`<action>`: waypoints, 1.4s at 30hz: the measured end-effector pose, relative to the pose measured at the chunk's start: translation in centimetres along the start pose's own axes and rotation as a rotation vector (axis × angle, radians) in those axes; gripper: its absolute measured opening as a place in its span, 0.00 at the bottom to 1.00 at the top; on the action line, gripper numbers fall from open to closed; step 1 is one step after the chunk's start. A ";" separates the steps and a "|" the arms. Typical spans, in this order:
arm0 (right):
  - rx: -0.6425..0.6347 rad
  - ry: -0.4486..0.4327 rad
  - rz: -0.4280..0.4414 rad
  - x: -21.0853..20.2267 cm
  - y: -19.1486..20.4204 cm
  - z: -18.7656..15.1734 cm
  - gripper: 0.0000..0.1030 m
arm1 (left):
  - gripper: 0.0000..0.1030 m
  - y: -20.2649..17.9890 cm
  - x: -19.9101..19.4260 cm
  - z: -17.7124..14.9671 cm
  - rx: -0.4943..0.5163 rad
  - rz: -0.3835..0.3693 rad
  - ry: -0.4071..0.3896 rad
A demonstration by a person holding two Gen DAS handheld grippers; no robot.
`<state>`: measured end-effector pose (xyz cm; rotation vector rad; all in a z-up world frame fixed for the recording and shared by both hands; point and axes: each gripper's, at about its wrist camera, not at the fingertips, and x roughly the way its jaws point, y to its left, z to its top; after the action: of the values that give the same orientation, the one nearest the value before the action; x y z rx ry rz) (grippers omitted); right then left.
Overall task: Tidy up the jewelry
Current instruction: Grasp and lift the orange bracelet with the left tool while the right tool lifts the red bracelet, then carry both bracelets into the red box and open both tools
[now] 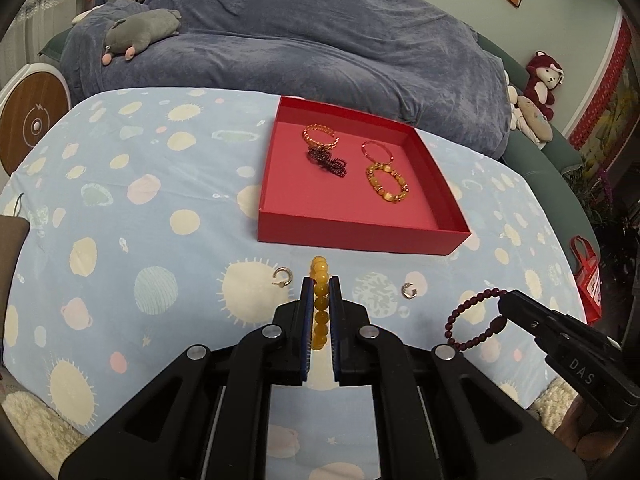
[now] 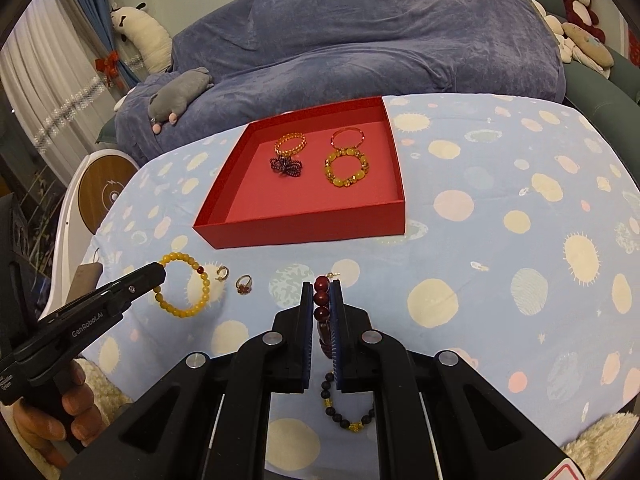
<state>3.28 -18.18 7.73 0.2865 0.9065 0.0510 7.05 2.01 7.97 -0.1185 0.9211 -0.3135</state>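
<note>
The left gripper [image 1: 321, 284] is clamped on a yellow bead bracelet [image 1: 320, 300], held edge-on between its pads so that the ring's plane runs along the gripper's pointing line. From the right wrist view the same bracelet [image 2: 182, 288] hangs as an open ring off the gripper tip, clear of the worktop [image 2: 500, 240].

The right gripper [image 2: 321, 286] is clamped on a dark red bead bracelet [image 2: 321, 300], likewise edge-on between the pads. From the left wrist view this bracelet [image 1: 472, 320] hangs as an upright ring.

On the patterned cloth covering the worktop lie two silver hoop earrings [image 1: 281, 277], [image 1: 409, 290], a ring with a red stone [image 2: 243, 283], and a dark bead bracelet with gold beads [image 2: 348, 412] below the right gripper.

Beyond the grippers sits a shallow red box [image 1: 360, 236], open at the top. It contains four pieces lying flat: a gold chain bangle [image 1: 320, 136], a dark twisted bead piece [image 1: 328, 162], a thin red bangle [image 1: 378, 151] and an amber bead bracelet [image 1: 388, 182].
</note>
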 end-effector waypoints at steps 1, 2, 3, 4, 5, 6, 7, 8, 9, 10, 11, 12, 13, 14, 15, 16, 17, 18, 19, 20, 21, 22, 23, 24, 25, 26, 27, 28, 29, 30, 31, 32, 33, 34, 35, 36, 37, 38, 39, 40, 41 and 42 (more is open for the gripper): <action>-0.001 -0.007 0.005 -0.1 0.0 0.4 0.08 | 0.07 -0.4 -0.1 0.5 0.007 -0.008 -0.004; 0.004 -0.014 0.015 -0.2 0.0 1.0 0.08 | 0.07 -0.8 -0.3 1.1 0.015 -0.019 -0.010; 0.010 -0.022 0.025 -0.3 0.0 1.7 0.08 | 0.07 -1.2 -0.4 1.8 0.023 -0.028 -0.021; 0.012 -0.032 0.034 -0.3 0.0 2.5 0.08 | 0.07 -1.6 -0.4 2.5 0.029 -0.036 -0.031; 0.008 -0.042 0.037 -0.2 0.0 3.2 0.08 | 0.07 -1.9 -0.4 3.3 0.033 -0.048 -0.042; -0.004 -0.055 0.035 -0.2 0.2 4.0 0.08 | 0.07 -2.3 -0.4 4.1 0.034 -0.061 -0.055; -0.019 -0.067 0.032 0.0 0.5 4.8 0.08 | 0.07 -2.6 -0.4 4.9 0.036 -0.072 -0.066; -0.034 -0.078 0.028 0.2 0.7 5.6 0.08 | 0.07 -2.9 -0.3 5.8 0.040 -0.083 -0.078; -0.044 -0.087 0.027 0.4 0.9 6.4 0.08 | 0.07 -3.2 -0.1 6.7 0.040 -0.090 -0.089; -0.054 -0.095 0.028 0.7 1.2 7.2 0.08 | 0.07 -3.4 0.1 7.5 0.043 -0.098 -0.099; -0.064 -0.102 0.026 1.1 1.4 8.0 0.08 | 0.07 -3.6 0.5 8.3 0.045 -0.107 -0.109; -0.073 -0.109 0.024 1.5 1.7 8.7 0.08 | 0.07 -3.8 0.9 9.0 0.047 -0.103 -0.115; -0.080 -0.110 0.025 2.1 1.9 9.2 0.08 | 0.07 -4.0 1.4 9.6 0.050 -0.104 -0.115; -0.085 -0.111 0.028 2.6 2.1 9.7 0.08 | 0.07 -4.0 1.9 10.2 0.049 -0.114 -0.114; -0.087 -0.111 0.030 3.2 2.2 10.1 0.08 | 0.07 -4.0 2.6 10.6 0.042 -0.116 -0.114; -0.087 -0.105 0.034 3.9 2.3 10.4 0.08 | 0.07 -4.0 3.2 11.0 0.038 -0.121 -0.107; -0.084 -0.096 0.039 4.6 2.4 10.7 0.08 | 0.07 -3.9 3.9 11.2 0.031 -0.136 -0.098; -0.078 -0.088 0.046 5.3 2.4 10.8 0.08 | 0.07 -3.7 4.7 11.4 0.020 -0.144 -0.091; -0.070 -0.076 0.055 6.2 2.3 10.9 0.08 | 0.07 -3.5 5.5 11.5 0.014 -0.143 -0.080; -0.063 -0.063 0.060 7.0 2.3 11.0 0.08 | 0.07 -3.3 6.5 11.5 0.006 -0.154 -0.065; -0.056 -0.047 0.062 7.8 2.2 10.9 0.08 | 0.07 -2.9 7.4 11.4 -0.010 -0.160 -0.052; -0.052 -0.030 0.061 8.7 2.0 10.8 0.08 | 0.07 -2.5 8.3 11.3 -0.021 -0.160 -0.035; -0.052 -0.016 0.052 9.5 1.9 10.6 0.08 | 0.07 -2.2 9.3 11.2 -0.032 -0.163 -0.014; -0.056 0.000 0.042 10.2 1.7 10.4 0.08 | 0.07 -1.8 10.1 10.9 -0.043 -0.152 -0.002; -0.058 0.014 0.032 10.9 1.4 10.0 0.08 | 0.07 -1.4 10.8 10.7 -0.046 -0.139 0.011; -0.057 0.028 0.024 11.5 1.1 9.7 0.08 | 0.07 -1.1 11.5 10.4 -0.046 -0.131 0.023; -0.059 0.042 0.014 12.1 0.8 9.4 0.08 | 0.07 -0.9 12.1 10.1 -0.044 -0.116 0.035; -0.065 0.052 0.001 12.5 0.6 9.2 0.08 | 0.07 -0.7 12.6 9.8 -0.040 -0.107 0.046; -0.071 0.061 -0.012 12.9 0.4 9.0 0.08 | 0.07 -0.4 12.9 9.5 -0.036 -0.101 0.054; -0.076 0.070 -0.023 13.3 0.2 8.7 0.08 | 0.07 -0.2 13.3 9.3 -0.032 -0.090 0.061; -0.082 0.076 -0.034 13.6 -0.1 8.6 0.08 | 0.07 0.0 13.6 9.0 -0.025 -0.080 0.066; -0.089 0.079 -0.047 13.8 -0.3 8.5 0.08 | 0.07 0.1 13.8 8.8 -0.020 -0.071 0.070; -0.096 0.084 -0.058 14.1 -0.5 8.4 0.08 | 0.07 0.2 14.0 8.5 -0.017 -0.060 0.075; -0.100 0.087 -0.065 14.3 -0.6 8.3 0.08 | 0.07 0.3 14.2 8.4 -0.015 -0.054 0.077; -0.102 0.090 -0.069 14.4 -0.7 8.2 0.08 | 0.07 0.4 14.3 8.2 -0.014 -0.045 0.079; -0.103 0.095 -0.069 14.6 -0.9 8.1 0.08 | 0.07 0.5 14.5 8.1 -0.009 -0.030 0.081; -0.107 0.097 -0.072 14.6 -1.0 8.1 0.09 | 0.07 0.5 14.6 8.0 0.001 -0.019 0.079; -0.111 0.090 -0.085 14.6 -0.9 8.1 0.11 | 0.08 0.4 14.7 7.9 0.011 -0.002 0.077; -0.118 0.081 -0.094 14.6 -0.9 8.1 0.14 | 0.14 0.3 14.7 7.9 0.022 0.018 0.074; -0.127 0.072 -0.101 14.4 -0.8 8.1 0.17 | 0.20 0.3 14.7 7.9 0.031 0.041 0.071; -0.131 0.059 -0.113 14.2 -0.7 8.2 0.24 | 0.38 0.3 14.6 7.8 0.035 0.070 0.061; -0.132 0.044 -0.125 13.9 -0.7 8.3 0.35 | 0.52 0.3 14.3 7.8 0.036 0.099 0.043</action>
<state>18.33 -18.39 1.69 0.1062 0.9587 0.0013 21.40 -2.50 1.67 -0.0328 0.9600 -0.2413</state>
